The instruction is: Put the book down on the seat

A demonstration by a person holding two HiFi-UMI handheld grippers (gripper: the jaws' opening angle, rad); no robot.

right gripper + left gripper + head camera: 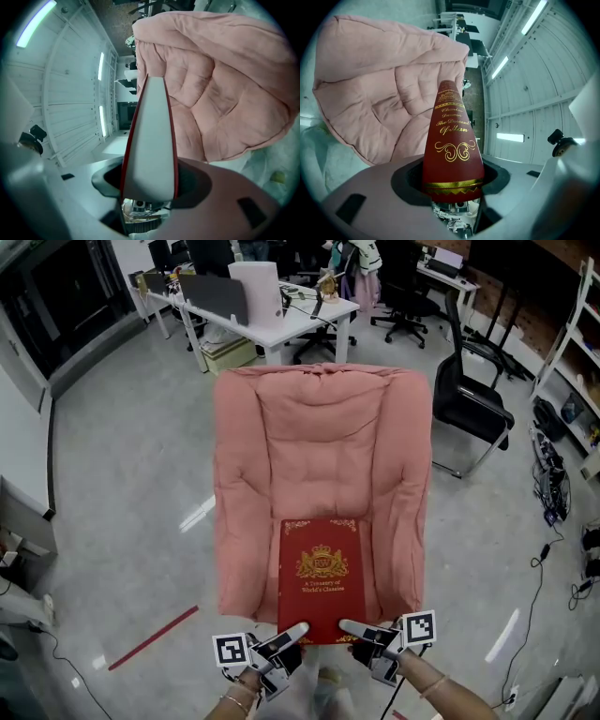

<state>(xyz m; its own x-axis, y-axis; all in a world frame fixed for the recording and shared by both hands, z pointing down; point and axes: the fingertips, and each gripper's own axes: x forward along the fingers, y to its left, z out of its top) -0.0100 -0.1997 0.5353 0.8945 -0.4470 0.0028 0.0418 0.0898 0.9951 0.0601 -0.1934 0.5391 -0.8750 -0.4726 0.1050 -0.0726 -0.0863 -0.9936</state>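
Observation:
A red hardback book [322, 576] with a gold crest is held flat over the front of the pink padded chair's seat [319, 474]. I cannot tell whether it touches the cushion. My left gripper [292, 632] is shut on its near left corner and my right gripper [349, 626] on its near right corner. In the left gripper view the gold-lettered spine [451, 140] runs out from between the jaws of the left gripper [452, 190] toward the chair [370, 84]. The right gripper view has the white page edge [151, 140] clamped in the right gripper [149, 190], with the chair [225, 84] behind.
A black office chair [473, 404] stands right of the pink chair. A white desk [272, 310] with a monitor is behind it. A red tape strip [153, 637] marks the grey floor at left. Shelves and cables [562, 474] line the right side.

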